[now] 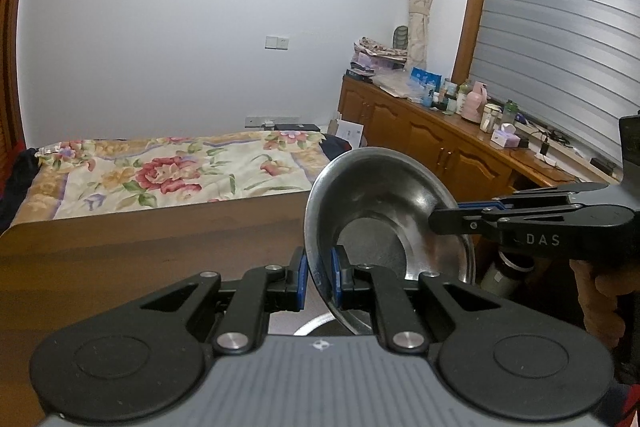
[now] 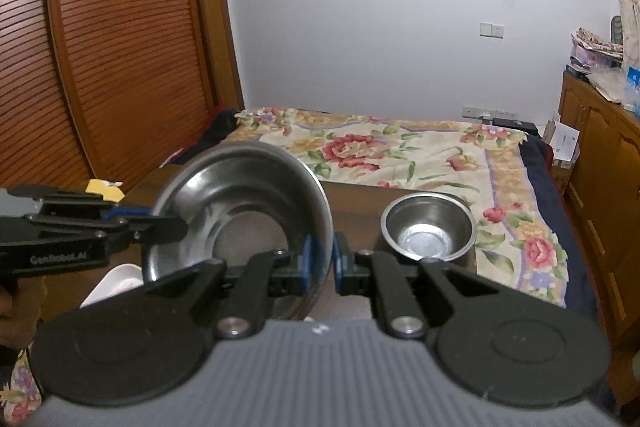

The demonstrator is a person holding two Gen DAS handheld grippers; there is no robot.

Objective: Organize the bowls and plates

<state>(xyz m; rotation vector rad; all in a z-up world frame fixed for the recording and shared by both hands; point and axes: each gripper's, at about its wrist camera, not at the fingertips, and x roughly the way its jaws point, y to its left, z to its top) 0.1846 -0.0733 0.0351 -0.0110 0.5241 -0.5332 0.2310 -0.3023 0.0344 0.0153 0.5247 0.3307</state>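
Left wrist view: my left claw (image 1: 319, 277) is clamped on the near rim of a steel plate (image 1: 384, 203), blue pads either side of the thin edge. The plate is lifted off the worktop (image 1: 140, 247) and tilted, its hollow face turned toward me. My right claw (image 1: 440, 221) comes in from the right and pinches the opposite rim, so I hold the plate with both. It is a shallow, wide-brimmed dish, shiny with dull scuffs and a flat round base. Below it, the pale edge of another dish (image 1: 316, 323) shows, mostly hidden by the claw.

Right wrist view: my right claw (image 2: 320, 261) grips the plate (image 2: 240, 203) at its right rim; the left claw (image 2: 168, 225) holds the far side. A small, deep steel bowl (image 2: 429, 231) stands upright on the worktop (image 2: 352, 203) just right of the plate, near the edge by the bed (image 2: 400, 151). A white dish (image 2: 116, 283) lies low at the left, under the plate.

I judge the task to be midway: the plate is in the air and not yet set down, and the bowl stands alone. Whether anything is stacked already, I cannot tell.
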